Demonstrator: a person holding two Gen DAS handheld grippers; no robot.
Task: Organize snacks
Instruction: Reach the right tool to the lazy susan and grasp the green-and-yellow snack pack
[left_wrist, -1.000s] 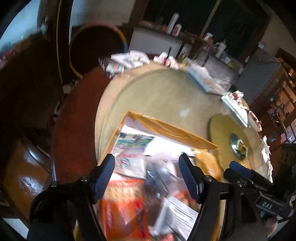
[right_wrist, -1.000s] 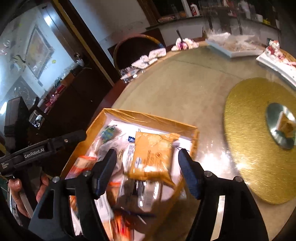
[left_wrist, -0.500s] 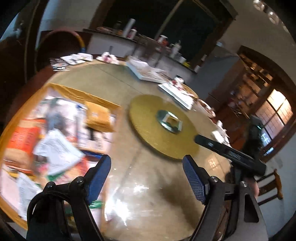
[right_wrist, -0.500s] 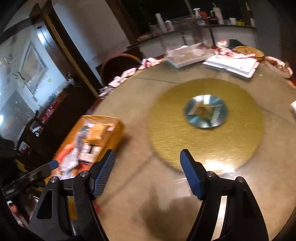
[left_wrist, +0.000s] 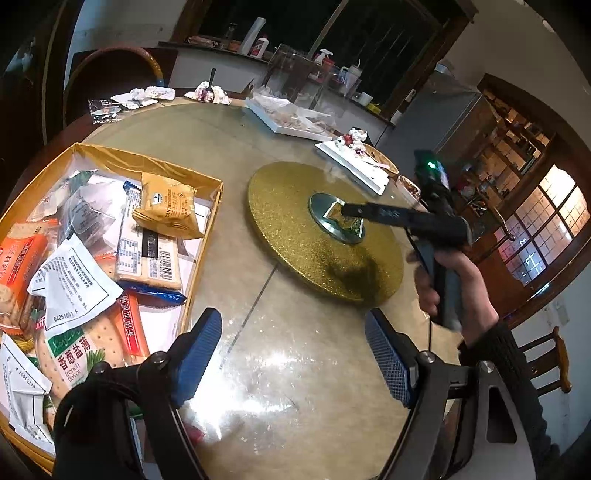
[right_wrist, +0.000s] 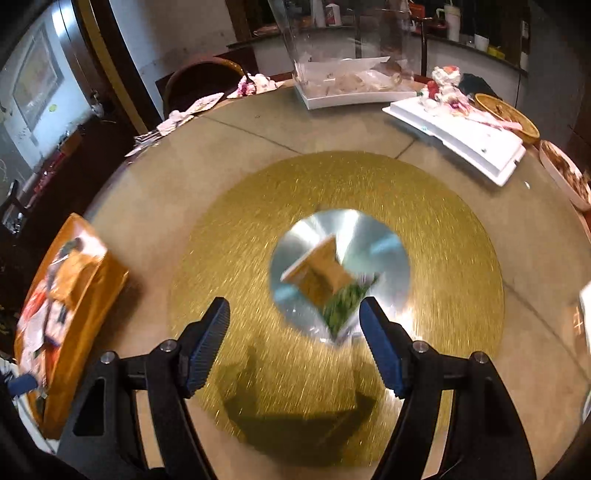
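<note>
A gold-rimmed box (left_wrist: 218, 192) at the table's left holds several snack packets, among them a yellow packet (left_wrist: 168, 206) and a biscuit pack (left_wrist: 147, 254). The box also shows in the right wrist view (right_wrist: 107, 280). My left gripper (left_wrist: 291, 347) is open and empty over bare table right of the box. My right gripper (right_wrist: 293, 328) is open and empty above the gold turntable (right_wrist: 236, 258), just short of a brown-and-green snack packet (right_wrist: 325, 280) lying on the silver centre disc (right_wrist: 384, 251). The right gripper also shows in the left wrist view (left_wrist: 349, 210).
White trays (right_wrist: 461, 125) and a clear-lidded white tray (right_wrist: 343, 92) with food scraps sit at the table's far side. A bowl (right_wrist: 561, 173) sits at the right edge. Wrappers (left_wrist: 144, 94) lie at the far left. Chairs stand around the table.
Both grippers have swung right, away from above the box. The right one has moved over the turntable toward the packet on the silver disc. Both stay open.
</note>
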